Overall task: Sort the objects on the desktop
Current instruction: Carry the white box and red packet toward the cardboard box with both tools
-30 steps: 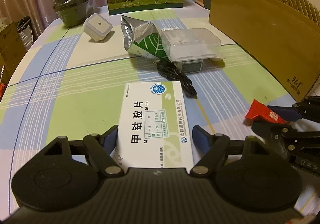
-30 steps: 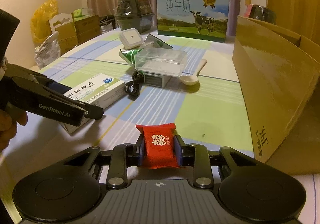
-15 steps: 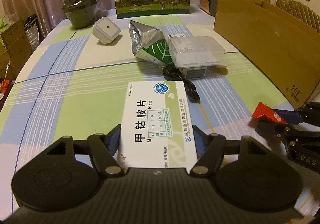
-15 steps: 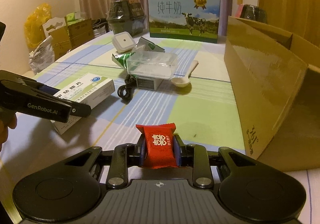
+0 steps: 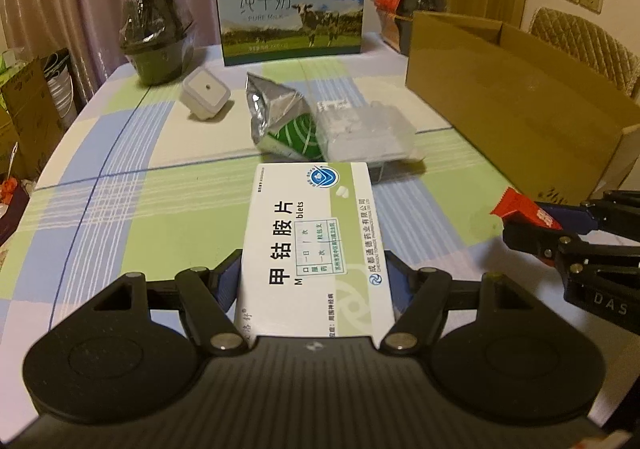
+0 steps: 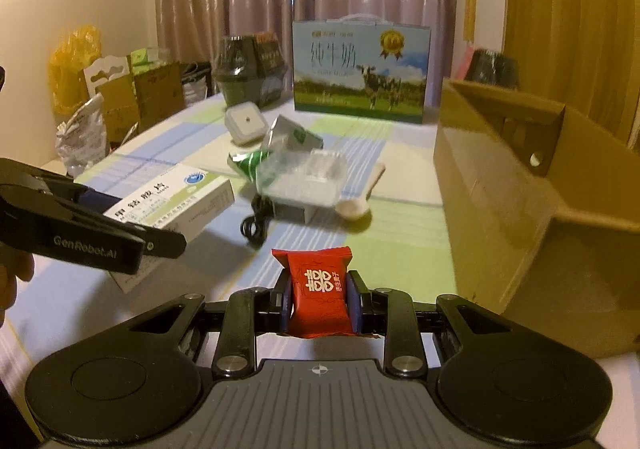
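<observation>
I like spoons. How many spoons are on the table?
1. The spoon lies beside the clear plastic box, towards the cardboard box. Others may be hidden.

Pill box (image 5: 316, 245) is looking like smooth, slightly glossy card, candy wrapper (image 6: 320, 291) shiny red plastic, pouch (image 5: 276, 117) crinkly silver foil, carton (image 5: 516, 105) matt brown cardboard, tablecloth (image 5: 120, 209) showing a faint sheen.

Your tabletop (image 5: 120, 177) is checked in pale blue, green and white. You see a white-and-green pillbox (image 5: 316, 249) with black lettering, a red candy (image 6: 320, 289) with white characters, and a plain brown carton (image 5: 512, 105).
</observation>
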`<act>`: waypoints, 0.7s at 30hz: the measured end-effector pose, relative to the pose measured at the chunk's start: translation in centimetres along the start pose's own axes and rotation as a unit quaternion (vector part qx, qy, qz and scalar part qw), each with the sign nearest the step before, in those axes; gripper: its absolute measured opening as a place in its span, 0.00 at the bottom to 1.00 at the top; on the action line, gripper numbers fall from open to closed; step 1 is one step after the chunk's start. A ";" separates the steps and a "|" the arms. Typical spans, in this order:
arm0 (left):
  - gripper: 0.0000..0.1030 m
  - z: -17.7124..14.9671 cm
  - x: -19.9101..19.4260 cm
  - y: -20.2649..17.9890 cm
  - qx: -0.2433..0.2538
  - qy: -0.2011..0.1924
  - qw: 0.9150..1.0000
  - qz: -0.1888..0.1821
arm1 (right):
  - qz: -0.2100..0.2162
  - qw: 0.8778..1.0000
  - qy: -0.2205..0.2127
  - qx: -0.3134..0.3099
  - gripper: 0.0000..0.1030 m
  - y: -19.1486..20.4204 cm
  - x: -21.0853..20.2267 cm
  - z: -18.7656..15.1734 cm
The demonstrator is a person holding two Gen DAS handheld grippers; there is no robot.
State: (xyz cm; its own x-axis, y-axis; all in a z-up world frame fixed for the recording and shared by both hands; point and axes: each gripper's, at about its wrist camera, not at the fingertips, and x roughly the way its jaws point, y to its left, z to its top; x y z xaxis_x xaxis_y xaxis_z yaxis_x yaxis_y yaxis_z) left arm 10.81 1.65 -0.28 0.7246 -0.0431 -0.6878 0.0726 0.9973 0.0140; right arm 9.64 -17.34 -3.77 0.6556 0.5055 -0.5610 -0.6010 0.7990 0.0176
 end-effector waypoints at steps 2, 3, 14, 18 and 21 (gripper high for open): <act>0.65 0.2 -0.6 -0.3 -0.004 -0.005 1.000 -0.003 | -0.002 1.000 -0.006 0.005 0.23 -0.1 -0.7 0.4; 0.65 0.3 -1.0 -0.6 -0.005 -0.007 1.000 -0.004 | -0.003 1.000 -0.008 0.005 0.23 -0.1 -1.1 0.6; 0.65 1.1 -4.5 -3.7 0.002 -0.030 0.999 -0.021 | -0.023 0.999 -0.044 0.013 0.23 -1.2 -5.7 2.5; 0.65 1.8 -5.5 -4.8 0.007 -0.040 0.999 -0.027 | -0.030 0.998 -0.056 0.019 0.23 -1.9 -7.1 3.1; 0.65 2.5 -6.1 -5.7 0.011 -0.047 0.998 -0.032 | -0.039 0.997 -0.067 0.021 0.23 -2.7 -8.1 3.5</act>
State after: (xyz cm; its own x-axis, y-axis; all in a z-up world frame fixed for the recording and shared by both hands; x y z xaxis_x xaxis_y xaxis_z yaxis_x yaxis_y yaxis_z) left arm 7.70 -3.96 5.64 0.7791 -0.1139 -0.6165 0.1357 0.9907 -0.0114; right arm 7.55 -22.42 3.66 0.7560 0.4782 -0.4471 -0.5279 0.8491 0.0155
